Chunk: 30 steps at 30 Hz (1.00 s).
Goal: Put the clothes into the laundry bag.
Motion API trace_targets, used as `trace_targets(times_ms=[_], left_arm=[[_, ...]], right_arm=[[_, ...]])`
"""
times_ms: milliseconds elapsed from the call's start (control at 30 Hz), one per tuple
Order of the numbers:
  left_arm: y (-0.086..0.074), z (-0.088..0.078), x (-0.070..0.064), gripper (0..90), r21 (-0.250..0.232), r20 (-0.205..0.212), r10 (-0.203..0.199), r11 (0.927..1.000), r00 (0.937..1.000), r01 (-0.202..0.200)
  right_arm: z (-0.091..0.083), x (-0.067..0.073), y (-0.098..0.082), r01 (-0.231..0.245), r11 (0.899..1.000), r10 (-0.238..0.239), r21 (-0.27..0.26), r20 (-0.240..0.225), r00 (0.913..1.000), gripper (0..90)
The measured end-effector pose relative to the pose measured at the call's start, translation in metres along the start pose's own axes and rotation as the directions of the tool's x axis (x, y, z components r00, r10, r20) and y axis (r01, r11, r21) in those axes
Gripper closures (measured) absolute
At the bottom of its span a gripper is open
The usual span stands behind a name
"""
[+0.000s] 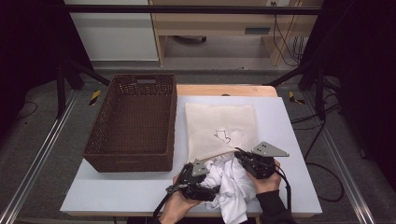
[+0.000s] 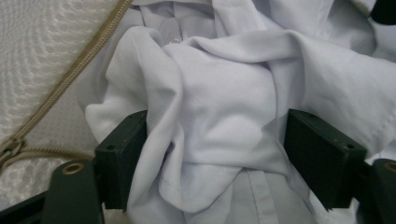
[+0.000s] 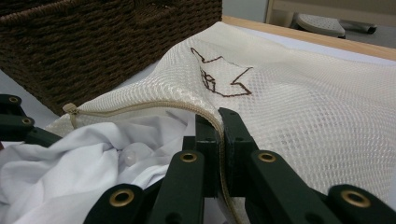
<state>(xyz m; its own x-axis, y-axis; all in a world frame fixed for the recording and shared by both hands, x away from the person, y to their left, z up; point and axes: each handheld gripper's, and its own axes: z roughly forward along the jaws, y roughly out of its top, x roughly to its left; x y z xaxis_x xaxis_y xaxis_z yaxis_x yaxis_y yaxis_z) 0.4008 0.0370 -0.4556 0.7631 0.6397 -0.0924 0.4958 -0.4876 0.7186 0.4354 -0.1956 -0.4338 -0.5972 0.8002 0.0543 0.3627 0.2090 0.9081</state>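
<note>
A crumpled white shirt (image 1: 229, 186) spills from the mouth of a cream mesh laundry bag (image 1: 219, 121) at the table's near edge. My right gripper (image 1: 239, 154) is shut on the bag's zipper edge (image 3: 140, 106) and holds the mouth lifted. In the right gripper view its jaws (image 3: 222, 126) pinch the mesh rim above the shirt (image 3: 70, 172). My left gripper (image 1: 211, 190) reaches into the shirt from the left. In the left gripper view a loose bunch of shirt (image 2: 219, 102) lies between the wide jaws without being squeezed, beside the bag's mesh (image 2: 37, 46).
A brown wicker basket (image 1: 133, 116) stands on the left half of the white table top (image 1: 116, 191), close beside the bag. A wooden strip (image 1: 224, 89) runs along the table's far edge. Black frame legs and cables stand on the floor around it.
</note>
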Motion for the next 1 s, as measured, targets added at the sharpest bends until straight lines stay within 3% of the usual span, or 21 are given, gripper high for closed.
trace_targets(times_ms=[67, 167, 300, 400, 500, 600, 733, 867, 933, 1000], left_arm=[[0.001, 0.002, -0.005, 36.6, 0.030, -0.045, 0.038, 0.9989, 0.9983, -0.037], [0.003, 0.004, -0.006, 50.2, 0.038, -0.062, 0.051, 0.9981, 0.9967, -0.049], [0.007, 0.000, -0.010, 66.6, -0.030, -0.070, 0.050, 0.9982, 0.9963, -0.053], [0.015, 0.000, -0.008, 69.9, -0.069, -0.066, 0.031, 0.9970, 0.9974, -0.036], [0.029, 0.004, -0.007, 70.7, -0.074, -0.101, 0.039, 0.9961, 0.9941, -0.046], [0.040, 0.014, 0.000, 71.0, -0.064, -0.167, 0.056, 0.9956, 0.9843, -0.068], [0.045, 0.034, 0.017, 70.7, -0.042, -0.225, 0.030, 0.9983, 0.9739, -0.041], [0.046, 0.037, 0.018, 66.5, -0.038, -0.239, 0.049, 0.9975, 0.9697, -0.060], [0.045, 0.034, 0.016, 57.6, -0.039, -0.240, 0.075, 0.9955, 0.9679, -0.087], [0.042, 0.024, 0.014, 44.8, -0.063, -0.208, 0.079, 0.9936, 0.9749, -0.094]], right_arm=[[0.000, 0.000, 0.000, 0.001, 1.000, -0.001, 0.004, -0.002, 1.0000, 86.9], [0.001, 0.002, 0.000, -0.003, 1.000, 0.003, 0.006, -0.001, 1.0000, 86.9], [0.001, 0.001, 0.001, -0.008, 1.000, 0.008, 0.004, -0.007, 0.9999, 87.1], [-0.001, 0.004, 0.004, -0.006, 1.000, 0.006, -0.007, -0.015, 0.9999, 87.1], [-0.003, 0.006, 0.006, 0.002, 1.000, -0.002, -0.015, -0.015, 0.9999, 87.1], [-0.004, 0.004, 0.006, -0.005, 1.000, 0.005, -0.022, -0.012, 0.9999, 87.0], [-0.006, 0.002, 0.006, -0.013, 0.999, 0.013, -0.031, -0.013, 0.9998, 87.0], [-0.004, 0.001, 0.004, -0.009, 1.000, 0.009, -0.020, -0.009, 0.9999, 87.0], [-0.003, 0.001, 0.004, -0.012, 1.000, 0.012, -0.016, -0.007, 0.9999, 87.0], [-0.004, 0.000, 0.003, -0.009, 1.000, 0.009, -0.017, -0.004, 1.0000, 87.0]])
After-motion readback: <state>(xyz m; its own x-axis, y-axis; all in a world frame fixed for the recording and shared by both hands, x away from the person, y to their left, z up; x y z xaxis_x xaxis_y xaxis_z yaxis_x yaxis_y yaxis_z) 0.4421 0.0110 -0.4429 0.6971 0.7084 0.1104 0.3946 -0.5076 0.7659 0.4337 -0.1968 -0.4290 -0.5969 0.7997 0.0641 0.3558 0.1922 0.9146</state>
